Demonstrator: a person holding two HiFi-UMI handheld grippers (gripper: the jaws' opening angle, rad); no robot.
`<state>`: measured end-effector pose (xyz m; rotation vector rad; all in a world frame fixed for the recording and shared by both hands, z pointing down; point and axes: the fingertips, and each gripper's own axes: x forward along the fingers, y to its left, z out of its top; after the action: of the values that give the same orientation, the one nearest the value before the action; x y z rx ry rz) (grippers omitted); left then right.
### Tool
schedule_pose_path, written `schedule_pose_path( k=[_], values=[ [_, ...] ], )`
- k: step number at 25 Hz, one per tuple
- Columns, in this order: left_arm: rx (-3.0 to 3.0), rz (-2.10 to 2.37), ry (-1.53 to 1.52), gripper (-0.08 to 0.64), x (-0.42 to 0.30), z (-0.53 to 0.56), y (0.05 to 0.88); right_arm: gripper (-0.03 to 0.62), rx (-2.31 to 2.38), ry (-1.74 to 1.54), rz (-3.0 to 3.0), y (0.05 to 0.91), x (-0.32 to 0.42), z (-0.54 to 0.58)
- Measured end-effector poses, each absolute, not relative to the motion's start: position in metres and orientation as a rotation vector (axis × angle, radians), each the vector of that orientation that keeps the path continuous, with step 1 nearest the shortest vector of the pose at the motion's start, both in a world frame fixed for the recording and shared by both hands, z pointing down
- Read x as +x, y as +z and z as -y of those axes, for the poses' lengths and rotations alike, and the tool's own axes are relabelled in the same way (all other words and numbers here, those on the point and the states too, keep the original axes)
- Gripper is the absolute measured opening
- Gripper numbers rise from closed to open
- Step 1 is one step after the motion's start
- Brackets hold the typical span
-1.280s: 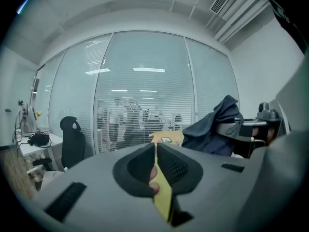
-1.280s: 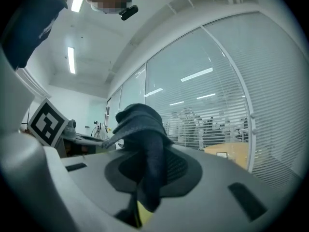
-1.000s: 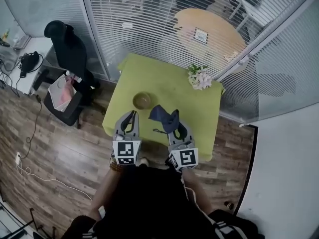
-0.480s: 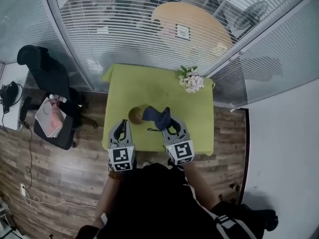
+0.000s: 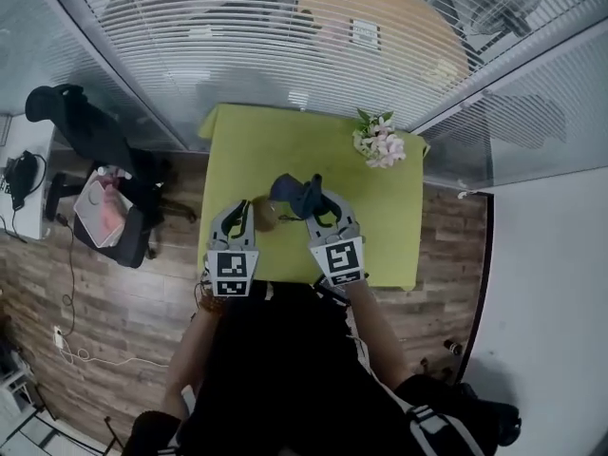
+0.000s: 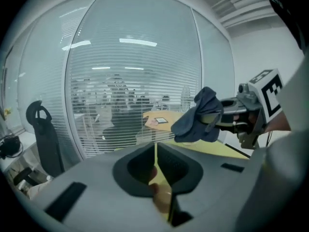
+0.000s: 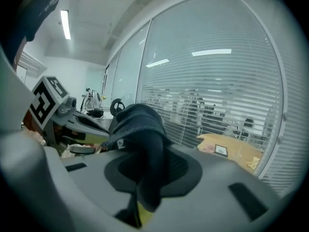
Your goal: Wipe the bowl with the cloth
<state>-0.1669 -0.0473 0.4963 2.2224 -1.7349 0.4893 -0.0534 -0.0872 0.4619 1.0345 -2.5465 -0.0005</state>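
Landmark is the bowl [image 5: 267,215]: brown and upright, it sits on the green table [image 5: 313,145], near the edge closest to the person. The left gripper [image 5: 245,213] is just left of the bowl, tips right against its side in the head view; we can't tell if they touch. Its fingers [image 6: 138,166] are pressed together to a thin slit and hold nothing, and only table and a brown blur show through the gap. The right gripper [image 5: 318,207] is just right of the bowl, jaws clamped on the dark blue cloth [image 5: 295,194]. The cloth bunches up over the jaw tips and hangs above the table, just beyond the bowl and to its right. Flowers [image 5: 380,145] are well away from the bowl, at the far right corner.
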Motion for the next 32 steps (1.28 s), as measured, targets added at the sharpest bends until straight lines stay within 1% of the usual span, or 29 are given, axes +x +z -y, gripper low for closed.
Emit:
schedule_pose_path(
  k=[6,10,12,19,22,24,26,29,32],
  values=[
    [2.120,1.710,0.636,0.025,-0.170,0.066,0.531,0.063,0.743,-0.052,2.519,0.517,-0.045,0.126],
    [2.027,1.653,0.714,0.025,-0.181,0.065,0.574,0.065,0.496,0.070,2.524,0.562,-0.066,0.128],
    [1.993,1.611,0.737,0.025,-0.184,0.064,0.598,0.067,0.416,0.060,2.502,0.580,-0.079,0.130],
    [1.903,1.465,0.767,0.025,-0.191,0.048,0.670,0.078,0.488,-0.136,2.337,0.643,-0.112,0.130],
    [1.877,1.435,0.775,0.026,-0.190,0.044,0.692,0.103,0.427,-0.146,2.243,0.677,-0.120,0.114],
    [1.862,1.420,0.792,0.026,-0.192,0.038,0.703,0.146,0.355,-0.146,2.190,0.693,-0.125,0.097],
    [1.851,1.382,0.798,0.026,-0.192,0.029,0.710,0.173,0.237,-0.125,2.152,0.699,-0.126,0.070],
    [1.844,1.336,0.801,0.026,-0.195,0.021,0.716,0.202,-0.003,-0.125,2.070,0.703,-0.117,0.029],
    [1.876,1.307,0.770,0.026,-0.195,0.024,0.719,0.207,-0.148,-0.180,1.936,0.706,-0.088,0.013]
  ],
)
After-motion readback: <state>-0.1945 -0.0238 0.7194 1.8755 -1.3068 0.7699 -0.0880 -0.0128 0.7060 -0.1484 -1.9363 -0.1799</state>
